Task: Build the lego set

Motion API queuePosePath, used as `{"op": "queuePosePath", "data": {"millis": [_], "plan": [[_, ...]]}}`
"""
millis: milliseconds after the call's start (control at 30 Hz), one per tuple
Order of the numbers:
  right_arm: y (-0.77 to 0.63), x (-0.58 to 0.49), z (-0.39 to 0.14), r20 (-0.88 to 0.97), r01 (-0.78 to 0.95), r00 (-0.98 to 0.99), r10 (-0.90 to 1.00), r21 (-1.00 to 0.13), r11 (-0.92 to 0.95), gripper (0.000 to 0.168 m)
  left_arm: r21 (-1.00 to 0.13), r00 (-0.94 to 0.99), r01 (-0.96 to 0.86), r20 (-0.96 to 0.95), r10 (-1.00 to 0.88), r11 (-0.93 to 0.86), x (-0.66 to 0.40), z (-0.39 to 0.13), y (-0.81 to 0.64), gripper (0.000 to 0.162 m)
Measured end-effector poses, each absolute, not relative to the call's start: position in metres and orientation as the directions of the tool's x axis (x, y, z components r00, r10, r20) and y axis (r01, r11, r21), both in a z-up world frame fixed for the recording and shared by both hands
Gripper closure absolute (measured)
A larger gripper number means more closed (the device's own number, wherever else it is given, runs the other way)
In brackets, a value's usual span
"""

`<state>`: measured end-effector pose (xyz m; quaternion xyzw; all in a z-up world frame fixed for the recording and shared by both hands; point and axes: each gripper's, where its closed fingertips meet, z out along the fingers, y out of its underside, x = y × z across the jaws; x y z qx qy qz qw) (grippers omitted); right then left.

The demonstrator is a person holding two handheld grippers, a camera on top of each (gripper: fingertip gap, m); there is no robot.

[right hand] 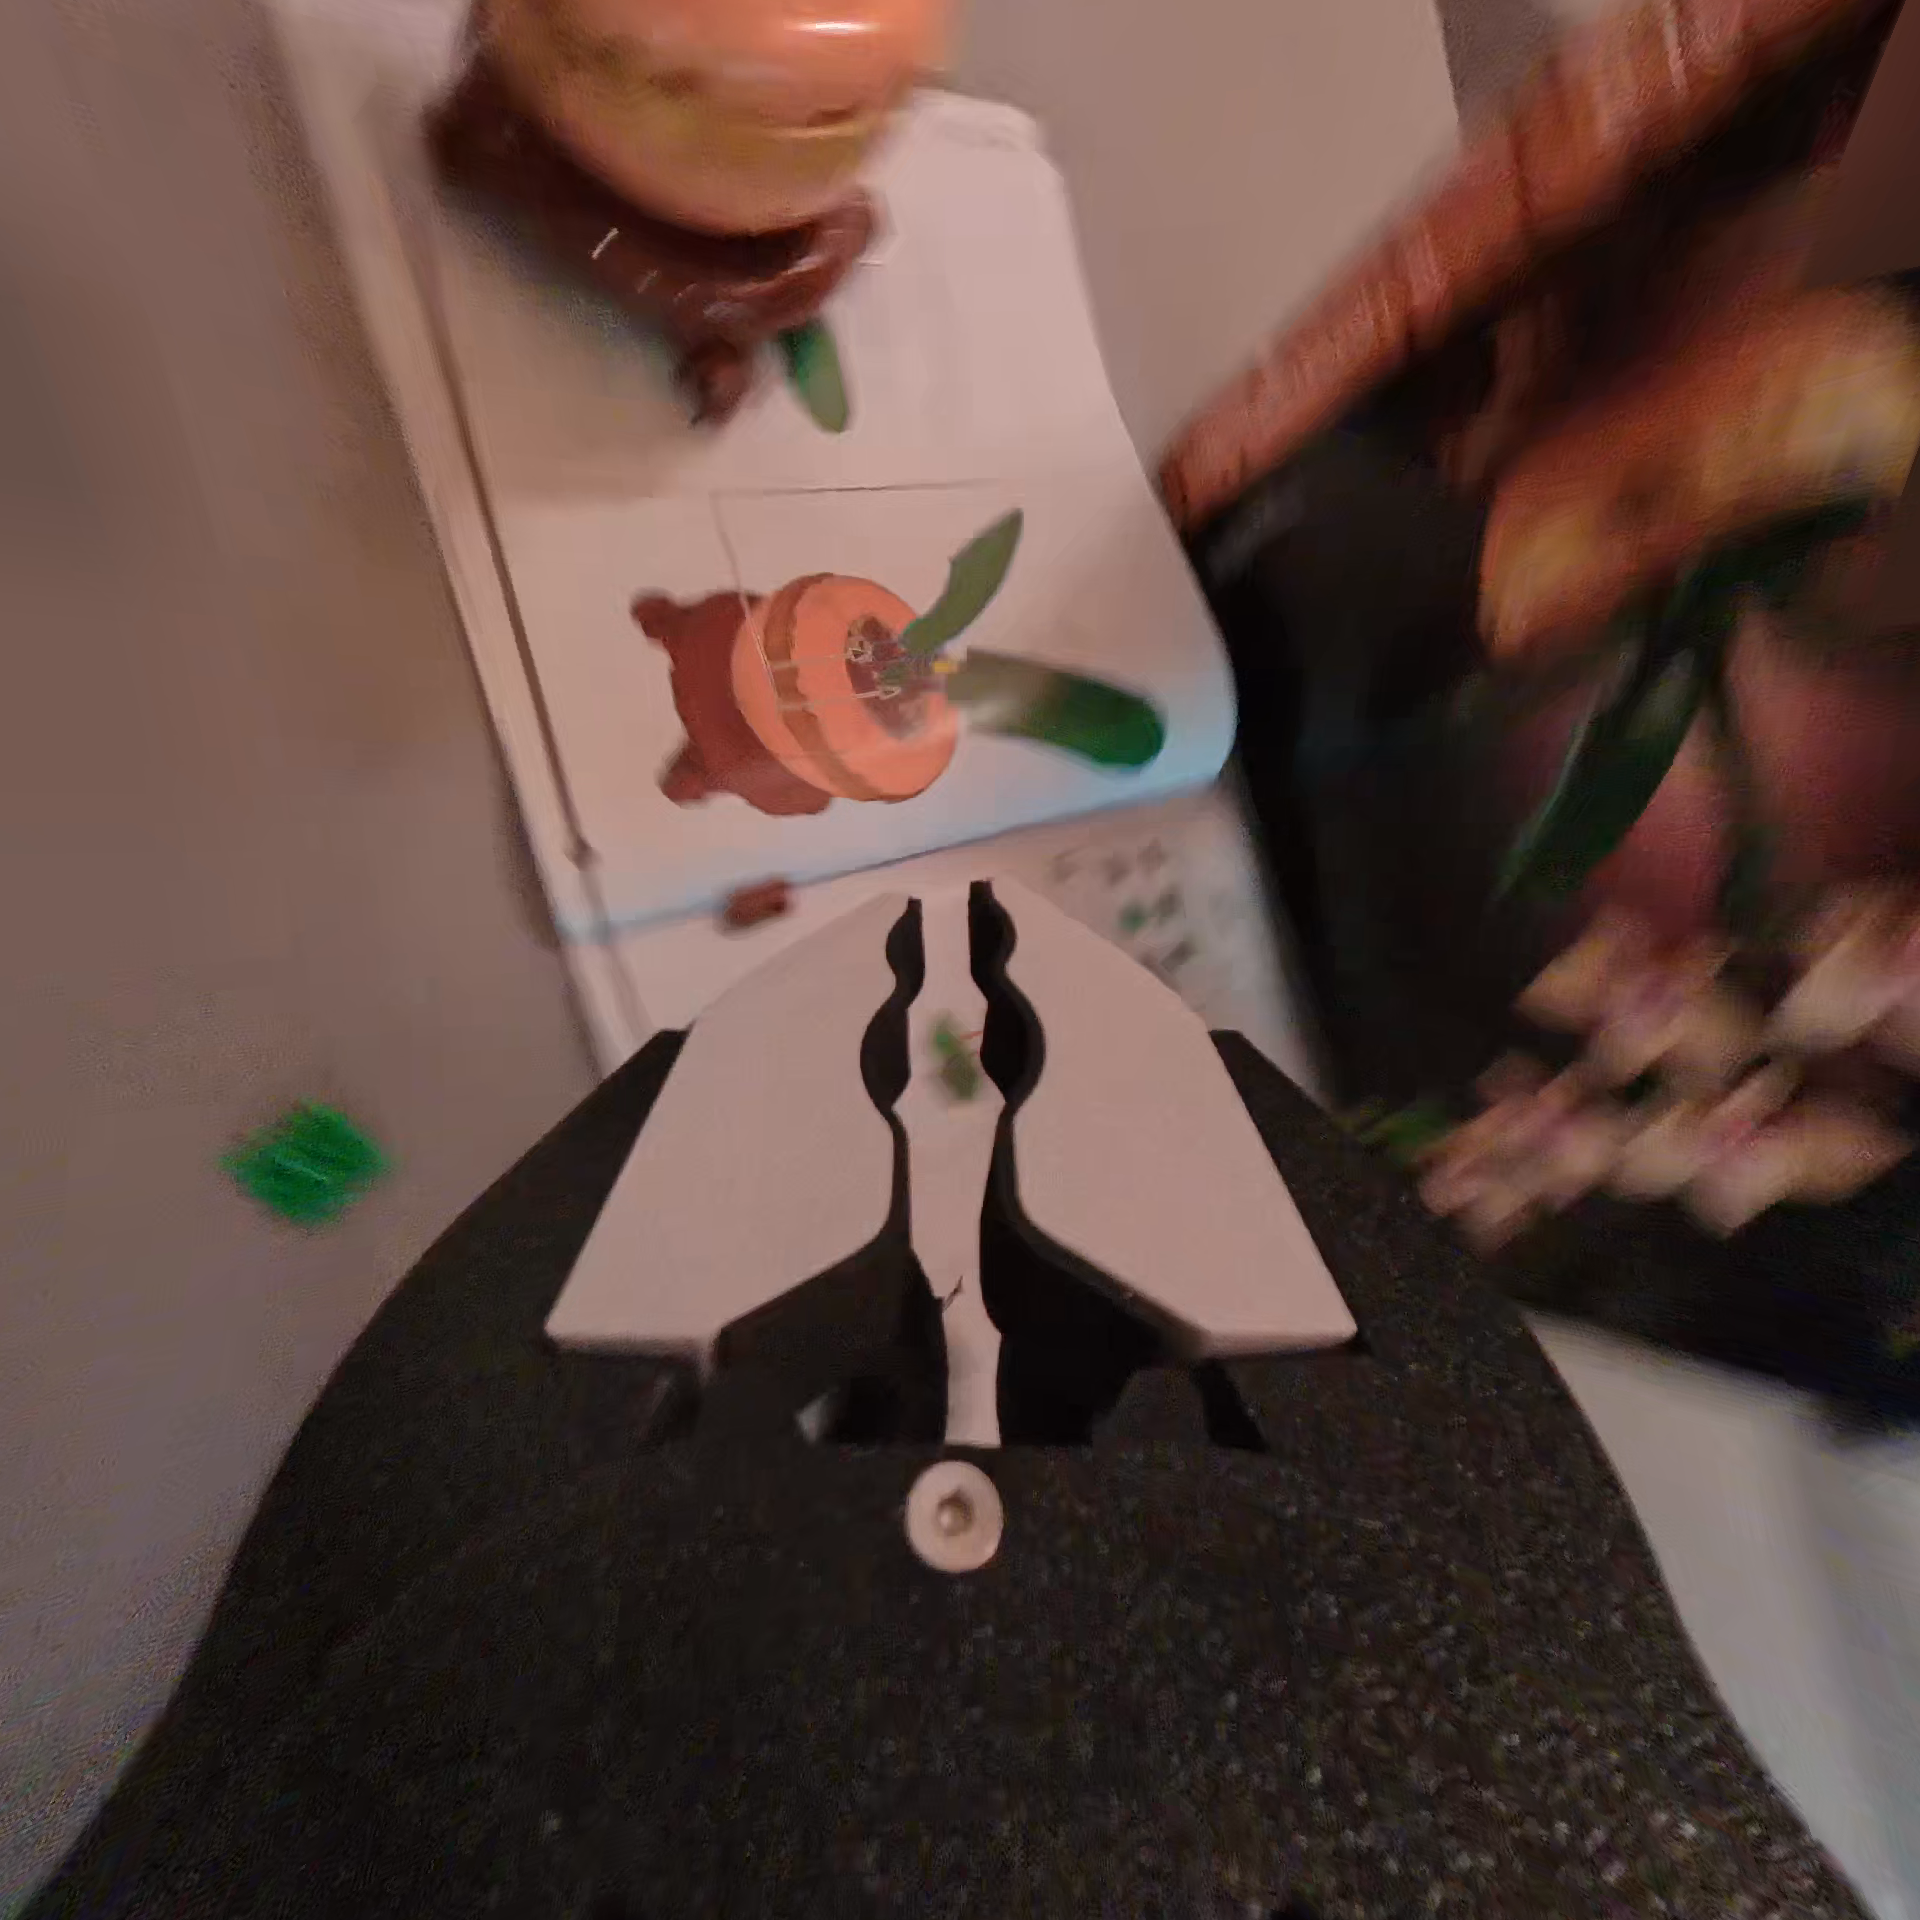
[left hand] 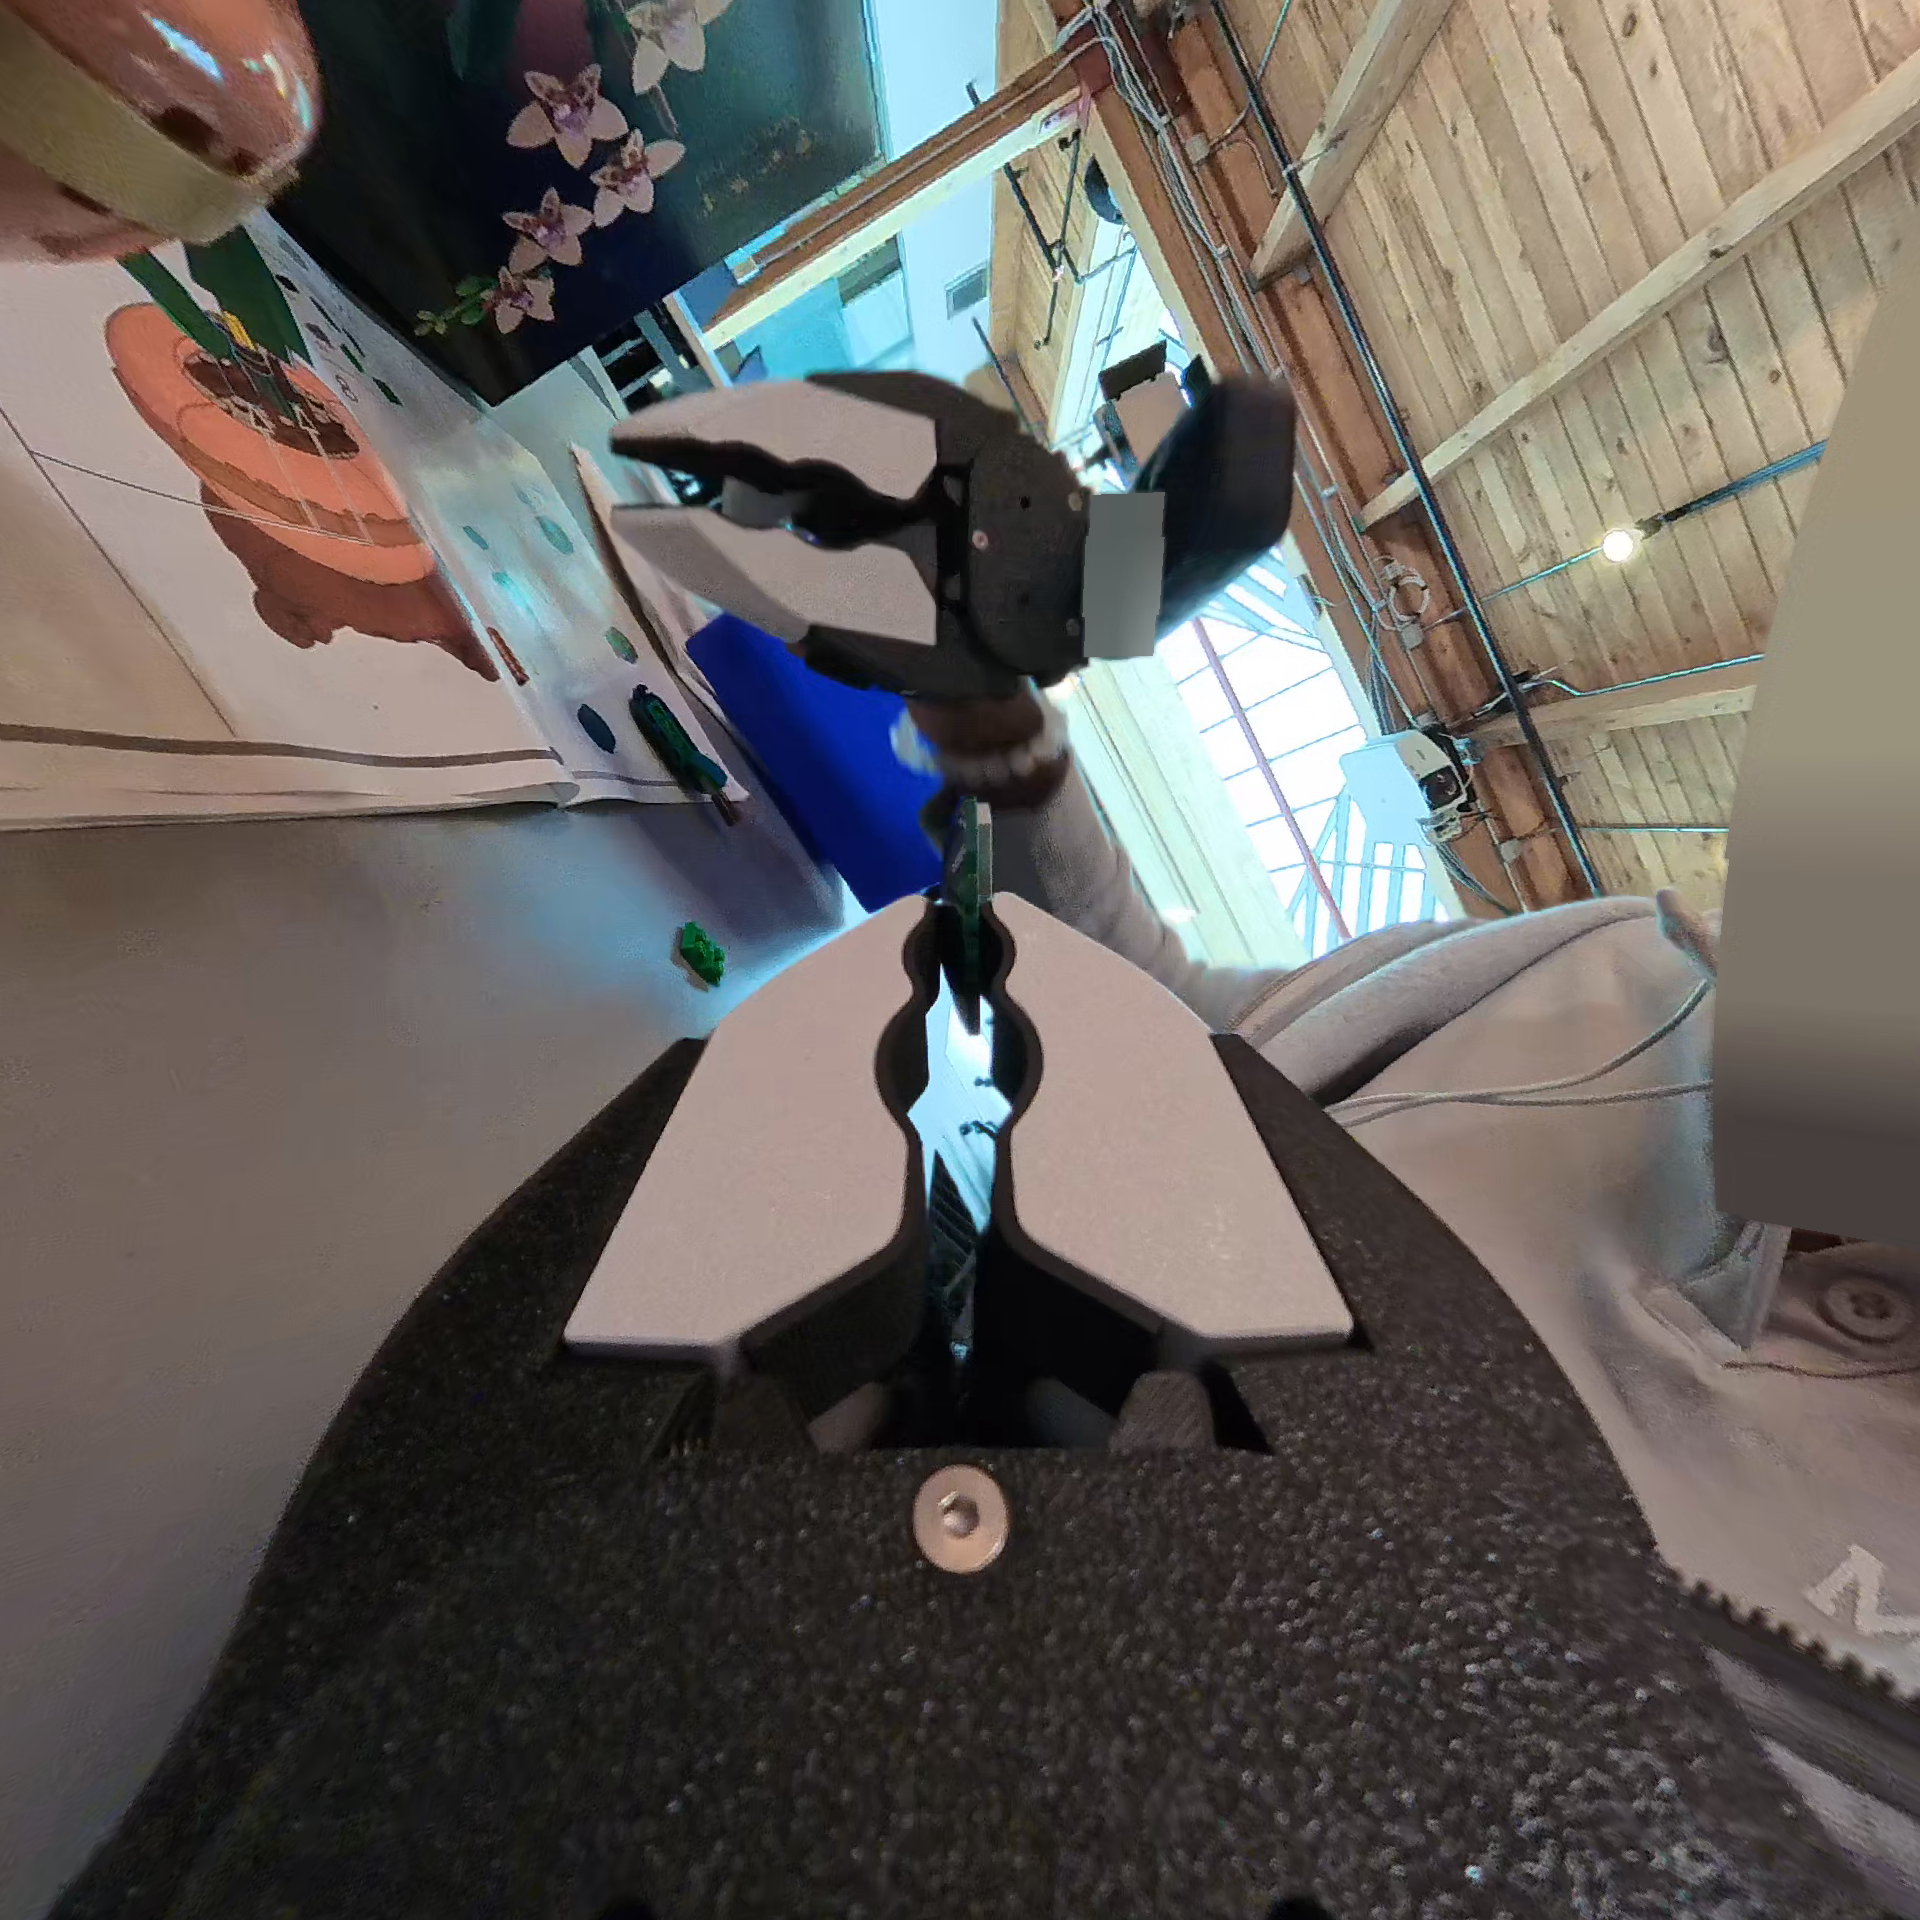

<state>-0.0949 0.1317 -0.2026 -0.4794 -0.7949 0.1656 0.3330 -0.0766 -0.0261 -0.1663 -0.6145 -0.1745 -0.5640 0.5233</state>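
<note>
My left gripper (left hand: 961,912) is shut on a thin dark green Lego piece (left hand: 974,852) that stands edge-on and sticks out past the fingertips. My right gripper (right hand: 945,899) has its fingers a narrow gap apart with nothing between them. It also shows in the left wrist view (left hand: 623,476), raised above the table. It points down at the open instruction booklet (right hand: 831,499). A bright green brick (right hand: 307,1162) lies loose on the grey table and also shows in the left wrist view (left hand: 702,951). The orange and brown pot build (right hand: 707,114) stands at the booklet's far end.
The set's dark box with orchid pictures (right hand: 1558,779) stands right of the booklet. A dark green leaf piece (left hand: 675,743) lies on the booklet's edge (left hand: 260,582). A small brown piece (right hand: 756,902) lies on the page. A blue object (left hand: 821,769) stands beyond. A grey sleeve (left hand: 1455,1039) is at the right.
</note>
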Motion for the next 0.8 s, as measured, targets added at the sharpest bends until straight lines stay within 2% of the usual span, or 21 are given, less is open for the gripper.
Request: {"op": "queuePosePath", "data": {"millis": [33,100,133,200,267,467,633,700,800], "plan": [[0.120,-0.087,-0.207,0.187,0.704,-0.178,0.966,-0.662,0.258,0.162,-0.440,0.292,0.804,0.878,-0.380,-0.400,-0.076,-0.166,-0.026,0.157],[0.096,-0.083,-0.209,-0.100,0.660,-0.002,0.995,-0.747,-0.074,0.164,-0.426,0.266,0.801,0.883,-0.387,-0.421,-0.074,-0.166,-0.026,0.157],[0.094,-0.081,-0.214,-0.156,0.647,0.068,0.985,-0.745,-0.163,0.164,-0.420,0.255,0.798,0.885,-0.390,-0.431,-0.074,-0.166,-0.027,0.157],[0.101,-0.078,-0.226,-0.156,0.631,0.176,0.972,-0.740,-0.233,0.164,-0.414,0.236,0.791,0.886,-0.400,-0.450,-0.071,-0.165,-0.028,0.157],[0.100,-0.078,-0.237,-0.199,0.635,0.208,0.958,-0.717,-0.287,0.162,-0.408,0.221,0.788,0.886,-0.407,-0.461,-0.071,-0.164,-0.029,0.157],[0.105,-0.082,-0.249,-0.282,0.633,0.253,0.925,-0.675,-0.379,0.154,-0.409,0.207,0.778,0.884,-0.420,-0.478,-0.068,-0.164,-0.031,0.157],[0.109,-0.084,-0.251,-0.252,0.652,0.260,0.932,-0.666,-0.362,0.159,-0.404,0.207,0.787,0.885,-0.417,-0.467,-0.071,-0.164,-0.032,0.157],[0.109,-0.085,-0.252,-0.210,0.674,0.233,0.949,-0.669,-0.314,0.160,-0.403,0.207,0.786,0.886,-0.414,-0.469,-0.071,-0.165,-0.032,0.157],[0.109,-0.085,-0.251,-0.067,0.730,0.125,0.990,-0.670,-0.137,0.161,-0.401,0.207,0.785,0.888,-0.410,-0.472,-0.070,-0.165,-0.032,0.157]]}}
